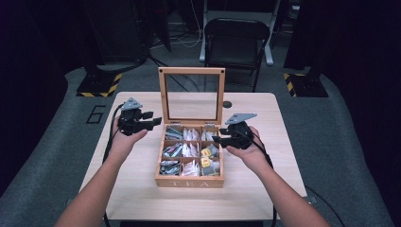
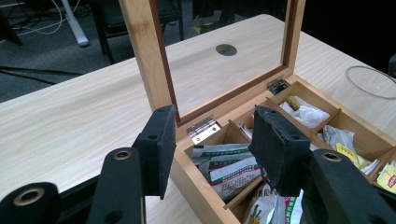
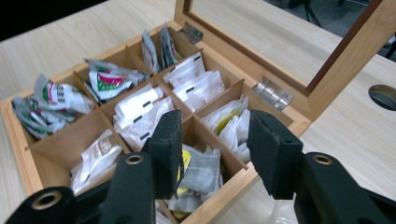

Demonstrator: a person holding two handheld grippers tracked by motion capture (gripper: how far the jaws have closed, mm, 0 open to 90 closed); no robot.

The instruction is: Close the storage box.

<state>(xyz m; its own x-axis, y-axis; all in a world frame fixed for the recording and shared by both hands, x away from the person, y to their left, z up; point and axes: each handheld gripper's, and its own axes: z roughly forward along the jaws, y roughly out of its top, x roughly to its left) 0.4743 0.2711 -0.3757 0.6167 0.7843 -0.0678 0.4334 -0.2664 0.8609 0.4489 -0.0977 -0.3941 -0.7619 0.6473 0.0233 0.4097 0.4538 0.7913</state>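
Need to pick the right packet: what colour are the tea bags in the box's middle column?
White, with small black marks, best seen in the right gripper view: tea bags in the tea box.

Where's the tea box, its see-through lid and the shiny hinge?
tea box (image 1: 189, 181), high view, front wall with the letters.
lid (image 1: 191, 71), high view, top bar of its frame.
hinge (image 3: 272, 94), right gripper view, metal leaf.

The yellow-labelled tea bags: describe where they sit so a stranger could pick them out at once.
On the pale wooden table stands an open wooden tea box with a glass-paned lid, marked TEA on its front. Look down its right-hand column of compartments, beside the right gripper. The yellow-labelled tea bags lie there; neighbouring compartments hold white or green-and-red packets.
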